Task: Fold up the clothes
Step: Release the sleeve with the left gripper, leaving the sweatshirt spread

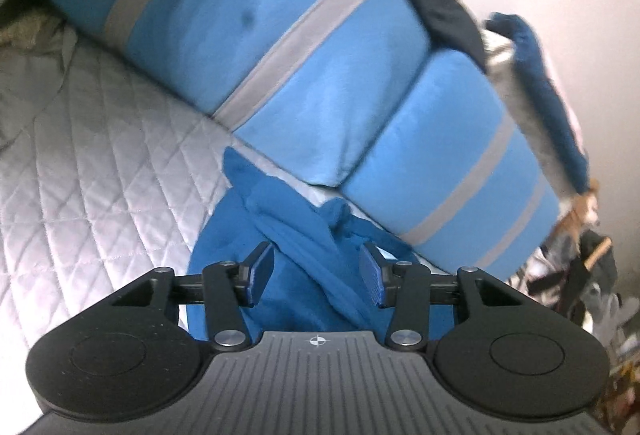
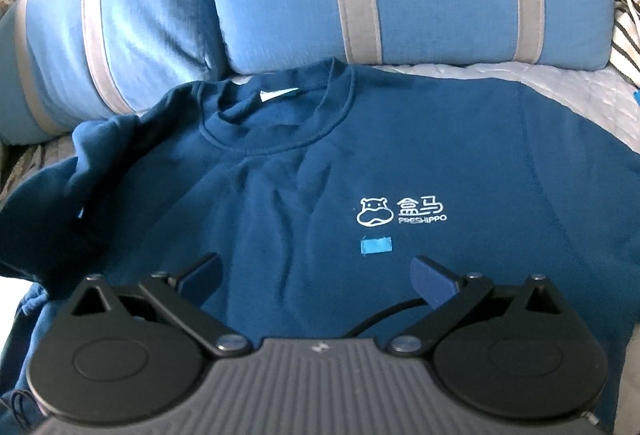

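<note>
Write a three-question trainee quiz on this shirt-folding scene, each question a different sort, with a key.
1. True or false: the right gripper is shut on the blue sweatshirt.
2. Multiple choice: the sweatshirt lies with (A) the printed logo up, (B) the logo face down, (C) rolled into a ball.
3. Fill in: in the left wrist view, bunched blue fabric lies between the open fingers of the left gripper, on a quilted grey ____.

Key: 1 false, it is open above the chest; 2 A; 3 cover, in front of the blue striped cushions.
</note>
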{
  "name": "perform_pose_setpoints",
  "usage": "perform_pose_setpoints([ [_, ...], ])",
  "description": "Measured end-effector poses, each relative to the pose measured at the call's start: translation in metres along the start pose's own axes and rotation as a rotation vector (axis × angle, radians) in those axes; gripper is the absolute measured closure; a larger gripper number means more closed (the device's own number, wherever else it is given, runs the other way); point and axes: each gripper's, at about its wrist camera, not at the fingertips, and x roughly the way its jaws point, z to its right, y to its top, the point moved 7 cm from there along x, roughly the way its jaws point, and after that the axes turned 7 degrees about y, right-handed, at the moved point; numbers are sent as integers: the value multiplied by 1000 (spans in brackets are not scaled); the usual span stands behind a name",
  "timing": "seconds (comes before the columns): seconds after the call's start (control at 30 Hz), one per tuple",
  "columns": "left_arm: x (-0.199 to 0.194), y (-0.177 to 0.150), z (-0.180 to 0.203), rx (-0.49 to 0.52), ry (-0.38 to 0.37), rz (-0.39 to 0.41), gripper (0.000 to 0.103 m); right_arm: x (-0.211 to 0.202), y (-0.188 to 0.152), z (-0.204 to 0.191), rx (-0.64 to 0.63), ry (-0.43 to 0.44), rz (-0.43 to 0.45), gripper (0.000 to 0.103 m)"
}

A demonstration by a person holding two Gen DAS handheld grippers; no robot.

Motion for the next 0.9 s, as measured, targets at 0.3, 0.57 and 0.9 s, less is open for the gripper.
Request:
perform_pose_setpoints([
  [0.3, 69, 9, -29, -168, 24, -59, 57, 1, 2, 3, 43, 28, 2, 0],
  [0.57, 114, 15, -63, -376, 5, -99, 58, 1, 3, 0, 42, 42, 9, 0],
  [0.9, 111, 33, -27, -8, 245, -69, 95, 5, 2, -5, -18, 12, 9, 0],
])
